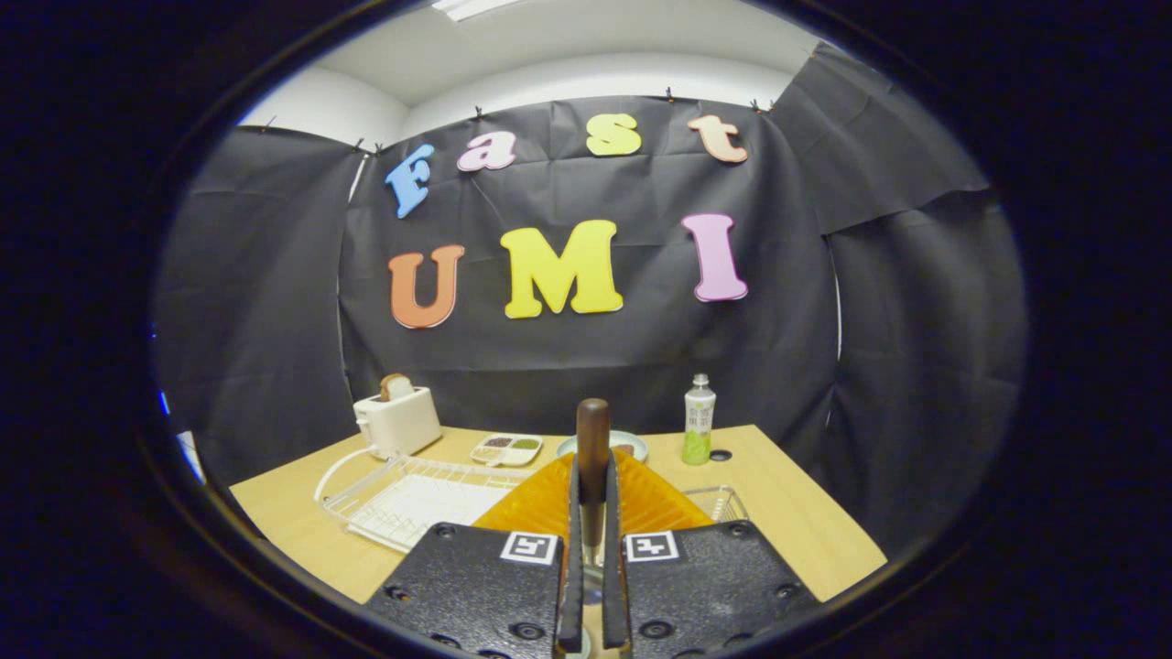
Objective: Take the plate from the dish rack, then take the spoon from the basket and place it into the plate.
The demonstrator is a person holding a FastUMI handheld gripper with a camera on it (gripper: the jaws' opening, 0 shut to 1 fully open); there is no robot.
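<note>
Gripper clamped on the spoon — both fingers pressed against its shaft, dark wooden handle end pointing up past the fingertips. Directly behind and below, the orange plate, ribbed, lying on the wooden table just ahead of the fingers. Left of the plate, the white wire dish rack; right of it, a corner of the wire basket. Farther back: a white toaster with bread in its slot, a small divided tray, a bowl, a green drink bottle standing upright.
</note>
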